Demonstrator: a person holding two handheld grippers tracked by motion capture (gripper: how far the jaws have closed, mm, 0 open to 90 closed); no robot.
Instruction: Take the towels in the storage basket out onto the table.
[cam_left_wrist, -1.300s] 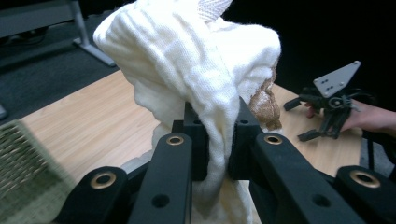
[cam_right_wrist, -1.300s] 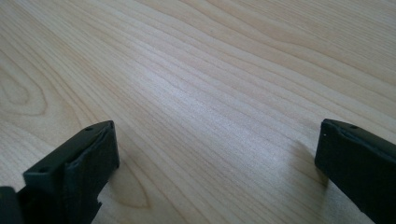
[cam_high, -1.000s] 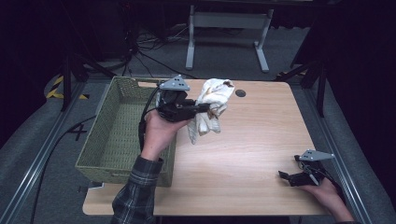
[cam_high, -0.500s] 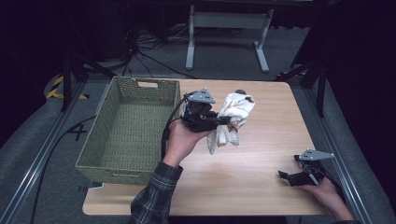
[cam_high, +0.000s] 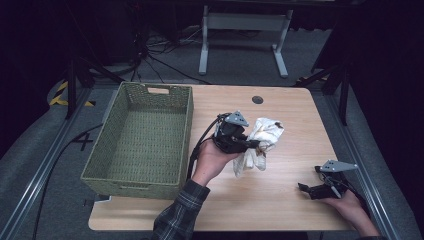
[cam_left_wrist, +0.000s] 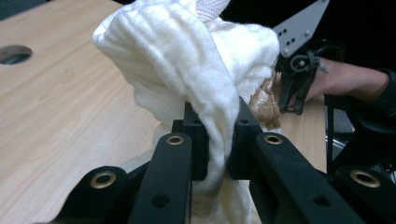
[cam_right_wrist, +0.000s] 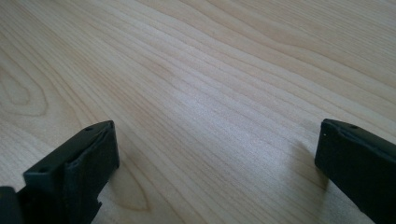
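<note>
Above the table (cam_high: 280, 200), left tool (cam_left_wrist: 215, 135) clamping unmarked white cloth (cam_left_wrist: 187, 60)

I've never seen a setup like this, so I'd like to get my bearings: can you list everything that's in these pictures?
cloth: one, white with a brown stain, bunched above the middle of the table, clamped in the left gripper.
wicker basket: one, green, left part of the table, nothing in it.
table: one, light wood, with a round cable hole near its far edge.
metal stand: one, grey, on the floor behind the table.
cables: several, black, on the floor at back left.
left gripper: one, black, shut on the cloth.
right gripper: one, black, jaws wide open, low over the table's near right corner.
plaid sleeve: one, on the left arm.
</note>
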